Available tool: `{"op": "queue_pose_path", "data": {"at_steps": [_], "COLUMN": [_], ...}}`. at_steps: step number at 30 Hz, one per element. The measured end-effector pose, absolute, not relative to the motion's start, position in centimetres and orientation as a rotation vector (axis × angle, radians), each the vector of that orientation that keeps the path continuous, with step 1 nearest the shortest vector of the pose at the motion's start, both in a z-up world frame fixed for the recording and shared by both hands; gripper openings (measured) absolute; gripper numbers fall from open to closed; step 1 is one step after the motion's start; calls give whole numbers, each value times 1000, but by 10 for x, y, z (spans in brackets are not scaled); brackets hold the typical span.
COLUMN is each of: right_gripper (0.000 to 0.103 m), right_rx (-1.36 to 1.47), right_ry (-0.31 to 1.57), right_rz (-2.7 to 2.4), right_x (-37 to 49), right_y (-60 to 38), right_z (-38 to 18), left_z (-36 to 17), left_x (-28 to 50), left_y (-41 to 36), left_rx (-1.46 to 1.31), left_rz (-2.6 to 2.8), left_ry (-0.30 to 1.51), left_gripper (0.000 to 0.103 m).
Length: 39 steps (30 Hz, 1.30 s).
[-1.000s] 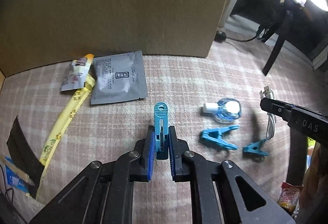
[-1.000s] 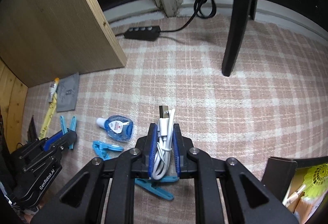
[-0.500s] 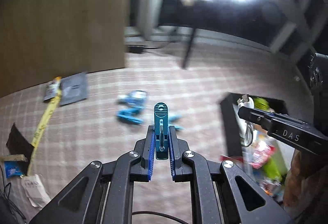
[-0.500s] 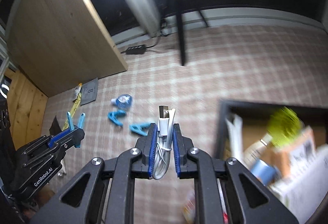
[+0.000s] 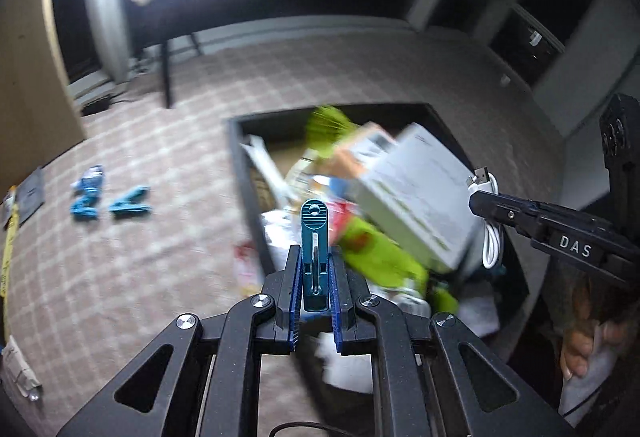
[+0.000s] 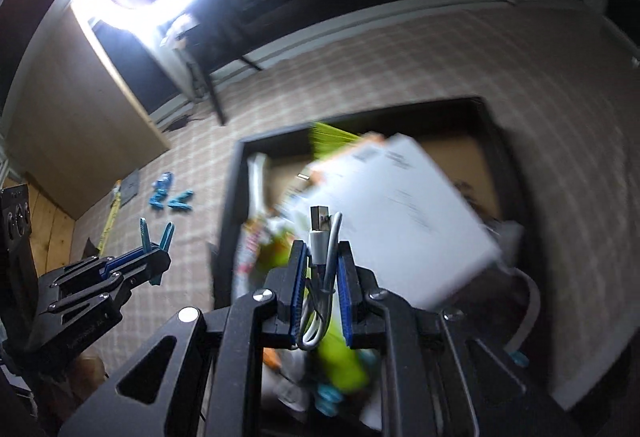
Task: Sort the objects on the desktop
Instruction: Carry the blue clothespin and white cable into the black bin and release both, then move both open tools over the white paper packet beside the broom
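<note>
You're holding the left tool (image 5: pixel 315 273) clamped on a teal clothespin (image 5: pixel 314 233), hovering over the near-left edge of the dark box (image 5: pixel 240 173). Your right tool (image 6: pixel 322 277) is gripping a coiled white USB cable (image 6: pixel 322 241) above the box's cluttered middle. Two blue clothespins (image 5: pixel 108 205) are lying on the checked surface (image 5: pixel 140 277), well left of the box.

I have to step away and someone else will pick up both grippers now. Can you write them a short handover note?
Left gripper: shut on a blue clothespin.
Right gripper: shut on a coiled white USB cable.
Both are over the dark storage box, already crowded with items.
Done: both items carried to the box.
Left: release both; then two blue clips, a small bottle and packets on the checked cloth.
</note>
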State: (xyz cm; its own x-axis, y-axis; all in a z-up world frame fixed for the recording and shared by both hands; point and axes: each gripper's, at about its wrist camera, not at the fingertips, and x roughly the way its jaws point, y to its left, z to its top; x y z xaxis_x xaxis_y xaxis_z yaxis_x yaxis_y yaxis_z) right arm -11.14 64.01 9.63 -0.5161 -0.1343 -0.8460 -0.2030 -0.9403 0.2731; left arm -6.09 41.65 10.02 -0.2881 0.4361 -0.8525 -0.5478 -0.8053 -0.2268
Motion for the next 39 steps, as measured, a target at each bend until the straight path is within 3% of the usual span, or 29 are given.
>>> {"op": "queue_pose_path", "data": {"at_steps": [17,19,22,24,32,36,39], "right_gripper": [15,15,18,28,30,40,42], "right_rx": [-1493,-1500,-1511,-1513,-1509,-1508,-1524], "right_ry": [607,602,610,603,583,526,475], "right_rz": [2493,2486,2475,2469,2525,2605,2659], "right_x": [-43,-43,-44,-44,-48,-59,-73], "right_y": [708,709,708,706,685,660,637], "right_z": [70,68,66,65,75,84,89], "left_z": [89,88,87,88,91,94,95], "left_x": [8,11,11,12,-4,-20,-35], "left_y": [503,508,510,508,471,435,396], "left_rx": [-1303,-1304,-1302,-1296,-1319,-1341,-1370], "left_rz": [1973,1972,1979,1986,2052,2129,2207], "left_ry": [317,336,345,347,287,251,214], "left_gripper": [11,14,32,33,33,33,33]}}
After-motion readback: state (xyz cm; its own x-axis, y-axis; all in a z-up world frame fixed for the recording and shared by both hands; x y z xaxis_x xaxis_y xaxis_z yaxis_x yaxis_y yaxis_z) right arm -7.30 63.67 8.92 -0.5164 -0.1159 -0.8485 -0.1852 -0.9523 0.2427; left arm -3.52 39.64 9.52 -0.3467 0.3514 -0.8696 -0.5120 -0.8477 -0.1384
